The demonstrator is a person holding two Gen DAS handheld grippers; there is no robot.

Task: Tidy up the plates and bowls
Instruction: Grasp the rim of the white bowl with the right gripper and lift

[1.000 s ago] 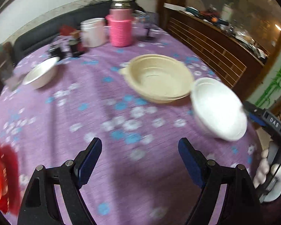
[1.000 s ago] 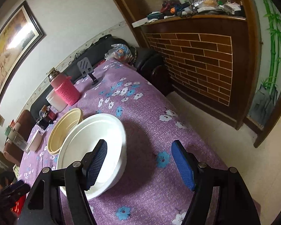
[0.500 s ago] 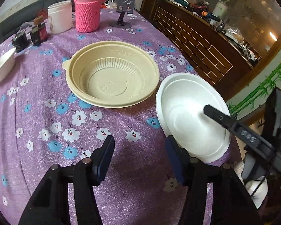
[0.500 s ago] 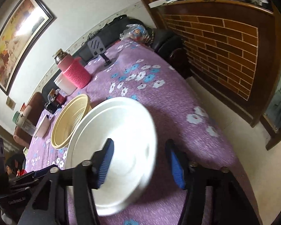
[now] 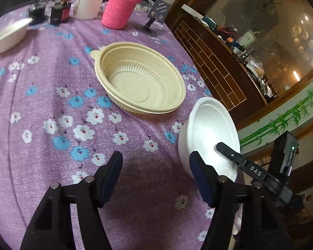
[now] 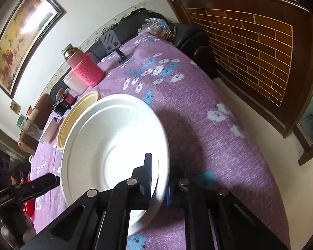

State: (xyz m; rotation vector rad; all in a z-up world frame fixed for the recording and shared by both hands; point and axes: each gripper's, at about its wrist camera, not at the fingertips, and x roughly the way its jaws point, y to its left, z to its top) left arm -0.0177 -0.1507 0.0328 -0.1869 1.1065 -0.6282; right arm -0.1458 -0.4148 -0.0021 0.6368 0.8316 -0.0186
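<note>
White foam is what your right gripper (image 6: 158,189) has pinched: its jaws have just closed down on the near rim of the white bowl (image 6: 114,145), one pad inside the wall and one outside, so that bowl is yours to move. It sits tilted at the table's (image 5: 52,104) near right edge, just beside the tan bowl (image 5: 139,79) and apart from it — the tan one lies beyond and to the left of your grip, toward the table's middle, as the right wrist view shows it peeking out behind the white rim. That is the relation to mind: if you mean to nest them, the carry looks short, up and away from you over the tan rim. Your left gripper (image 5: 154,175) is partly open with nothing between its pads; its jaws have just widened a little, and it hovers over bare cloth with the white bowl's wall just beside its right pad. A third, smaller bowl (image 5: 8,35) waits well apart at the far left — likely the left hand's job, since it is on that side.
</note>
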